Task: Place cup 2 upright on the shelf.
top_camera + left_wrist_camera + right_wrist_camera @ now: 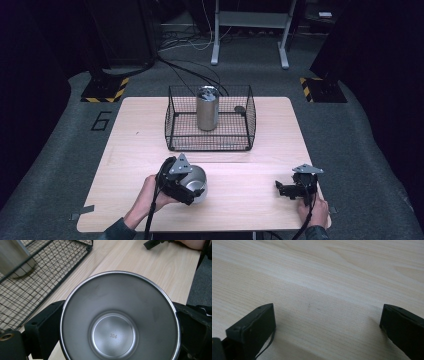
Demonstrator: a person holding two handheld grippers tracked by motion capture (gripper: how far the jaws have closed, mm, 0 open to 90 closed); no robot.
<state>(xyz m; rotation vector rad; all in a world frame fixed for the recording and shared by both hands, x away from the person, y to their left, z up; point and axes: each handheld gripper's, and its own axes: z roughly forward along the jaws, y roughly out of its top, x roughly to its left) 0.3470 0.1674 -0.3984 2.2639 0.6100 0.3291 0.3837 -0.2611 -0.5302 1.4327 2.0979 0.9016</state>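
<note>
Cup (120, 322) stamped "304" inside | left tongs (192, 186) pinching it | right tongs (327, 322) spread

Brushed steel cup (120, 322); pale matt wood table (332, 277); black wire basket (210, 120).

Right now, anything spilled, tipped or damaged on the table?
Nothing stands out. The steel cup sits empty and undented between the left gripper jaws; the tall tumbler stands upright in the wire basket.

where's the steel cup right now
In the high view the steel cup sits near the table's front-left, between the left gripper's jaws, before the wire basket.
</note>
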